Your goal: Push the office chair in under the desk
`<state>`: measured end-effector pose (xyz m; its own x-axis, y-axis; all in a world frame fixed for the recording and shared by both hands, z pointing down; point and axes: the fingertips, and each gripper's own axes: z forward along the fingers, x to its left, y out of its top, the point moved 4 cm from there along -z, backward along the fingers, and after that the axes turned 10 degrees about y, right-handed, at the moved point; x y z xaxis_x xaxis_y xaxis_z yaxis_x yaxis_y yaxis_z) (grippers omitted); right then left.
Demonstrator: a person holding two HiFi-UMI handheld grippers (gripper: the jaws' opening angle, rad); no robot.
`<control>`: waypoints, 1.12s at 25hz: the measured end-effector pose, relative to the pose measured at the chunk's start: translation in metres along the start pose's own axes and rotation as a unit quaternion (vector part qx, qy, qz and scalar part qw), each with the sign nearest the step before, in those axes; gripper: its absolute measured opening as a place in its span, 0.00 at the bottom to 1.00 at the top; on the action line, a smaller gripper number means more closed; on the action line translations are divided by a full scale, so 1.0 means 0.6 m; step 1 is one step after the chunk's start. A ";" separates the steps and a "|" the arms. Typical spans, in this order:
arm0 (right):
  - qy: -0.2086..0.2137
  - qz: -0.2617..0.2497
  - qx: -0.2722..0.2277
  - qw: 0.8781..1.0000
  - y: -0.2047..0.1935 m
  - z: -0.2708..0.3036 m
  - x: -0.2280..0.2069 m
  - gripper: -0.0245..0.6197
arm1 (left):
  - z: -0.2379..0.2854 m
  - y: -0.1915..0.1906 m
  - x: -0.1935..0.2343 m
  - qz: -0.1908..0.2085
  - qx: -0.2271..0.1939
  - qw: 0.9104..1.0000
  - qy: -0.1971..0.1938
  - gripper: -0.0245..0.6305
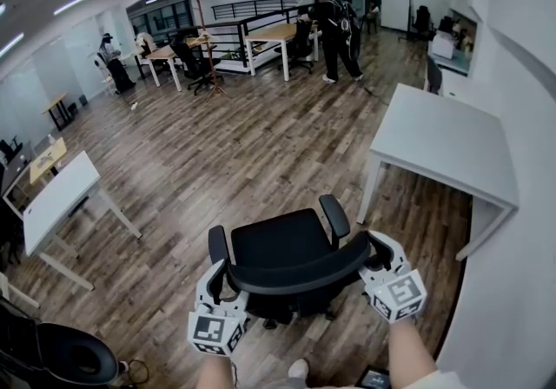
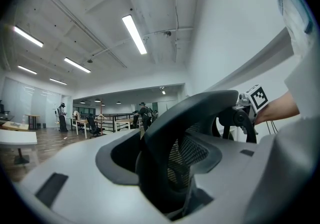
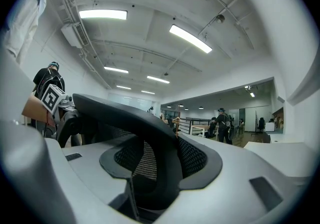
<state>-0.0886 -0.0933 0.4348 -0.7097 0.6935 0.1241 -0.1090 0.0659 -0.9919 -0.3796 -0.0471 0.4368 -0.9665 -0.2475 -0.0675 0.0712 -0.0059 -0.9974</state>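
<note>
The black office chair (image 1: pixel 280 244) stands on the wood floor just in front of me, its seat facing away. The white desk (image 1: pixel 443 140) is up and to the right of it, with floor between them. My left gripper (image 1: pixel 221 279) is at the left end of the backrest's top rim (image 1: pixel 300 273) and my right gripper (image 1: pixel 373 255) at the right end. In the left gripper view the mesh backrest (image 2: pixel 190 118) fills the gap between the jaws. The right gripper view shows the backrest (image 3: pixel 130 118) held the same way. Both grippers are shut on the rim.
A second white desk (image 1: pixel 56 196) stands at the left, and another black chair (image 1: pixel 69 357) sits at the bottom left corner. A white wall (image 1: pixel 530 231) runs along the right behind the desk. People (image 1: pixel 334 27) and more desks are far across the room.
</note>
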 end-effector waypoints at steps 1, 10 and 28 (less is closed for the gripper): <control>-0.001 0.000 -0.001 1.000 -0.001 0.000 0.001 0.39 | -0.001 -0.002 0.000 -0.001 -0.002 1.000 0.001 0.39; -0.026 -0.021 -0.059 0.998 -0.001 -0.001 0.007 0.39 | -0.009 0.000 0.002 -0.018 -0.011 1.000 0.018 0.39; -0.065 -0.033 -0.055 0.996 -0.006 -0.027 -0.018 0.35 | -0.005 0.007 -0.031 -0.027 -0.026 0.999 0.008 0.40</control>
<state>-0.0692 -0.0897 0.4367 -0.7884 0.5867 0.1852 -0.0874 0.1913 -0.9776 -0.3618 -0.0397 0.4338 -0.9726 -0.2319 -0.0138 0.0066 0.0316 -0.9995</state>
